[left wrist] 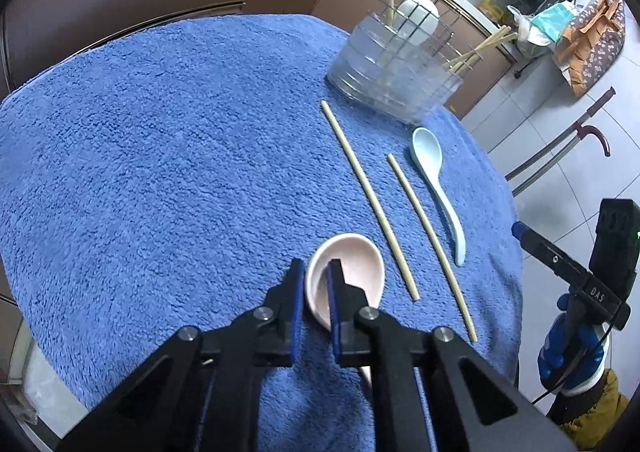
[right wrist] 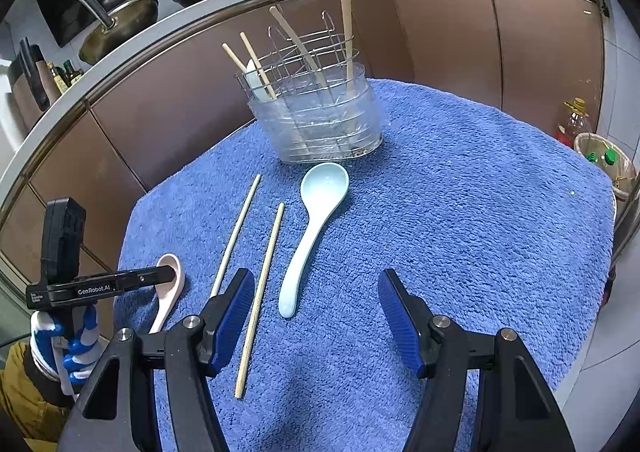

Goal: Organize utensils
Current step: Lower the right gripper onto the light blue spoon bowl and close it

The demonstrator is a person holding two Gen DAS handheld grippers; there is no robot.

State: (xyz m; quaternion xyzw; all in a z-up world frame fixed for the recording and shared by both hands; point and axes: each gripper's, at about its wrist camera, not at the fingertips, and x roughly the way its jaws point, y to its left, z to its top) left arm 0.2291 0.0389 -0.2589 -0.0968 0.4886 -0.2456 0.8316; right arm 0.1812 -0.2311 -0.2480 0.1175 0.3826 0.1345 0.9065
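Pink spoon (left wrist: 352,272): rim pinched by left fingers (left wrist: 298,284) | right fingers (right wrist: 236,308): apart, empty

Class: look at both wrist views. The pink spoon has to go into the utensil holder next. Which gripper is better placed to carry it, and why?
Left. The left gripper is closed on the pink spoon's bowl rim, one finger inside. The right gripper is open and empty above the towel.
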